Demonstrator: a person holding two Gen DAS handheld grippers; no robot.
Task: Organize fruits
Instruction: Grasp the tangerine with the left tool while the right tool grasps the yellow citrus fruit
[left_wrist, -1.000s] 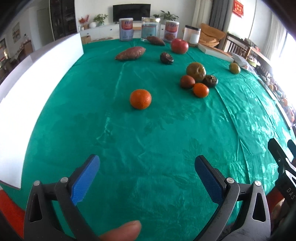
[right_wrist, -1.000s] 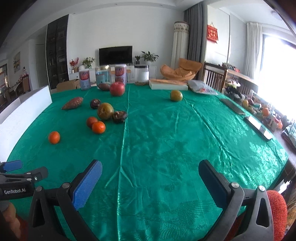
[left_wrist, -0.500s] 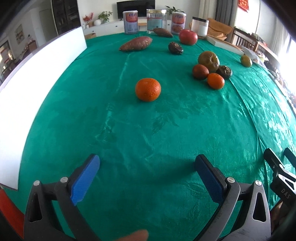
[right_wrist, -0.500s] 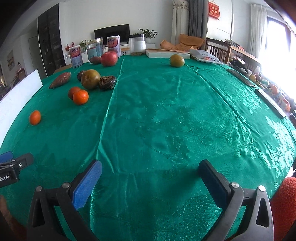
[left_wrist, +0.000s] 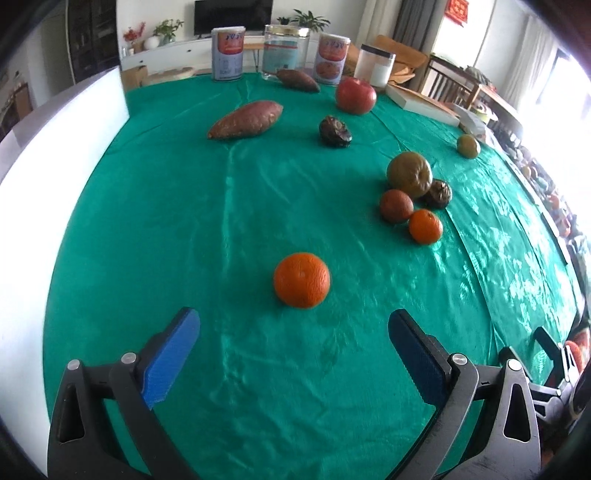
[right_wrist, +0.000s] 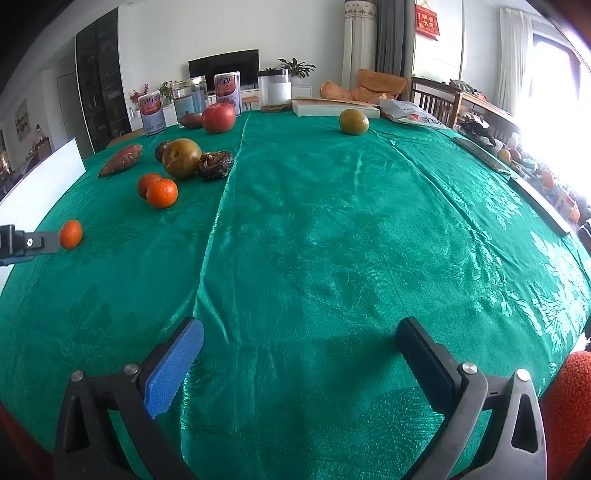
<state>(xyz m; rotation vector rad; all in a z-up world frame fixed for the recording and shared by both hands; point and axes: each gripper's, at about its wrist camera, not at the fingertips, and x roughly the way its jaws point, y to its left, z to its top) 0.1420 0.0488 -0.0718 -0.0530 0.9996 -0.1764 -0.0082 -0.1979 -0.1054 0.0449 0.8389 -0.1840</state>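
The left gripper (left_wrist: 293, 325) gapes wide just short of the orange (left_wrist: 301, 280) on the green tablecloth (left_wrist: 258, 206); the right gripper (right_wrist: 299, 339), equally spread, holds nothing.

Strong daylight is admitted from the window (right_wrist: 550, 92) at three o'clock, where the right-wrist view is blown out. Glare is thrown across the green tablecloth (left_wrist: 509, 258). Edges are bent and darkened by fisheye distortion; slight blur is seen.

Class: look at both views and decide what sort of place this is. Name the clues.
Most likely a home living-dining room: a television on the far wall, potted plants beside it, and a dining table under a green tablecloth with fruit laid out.
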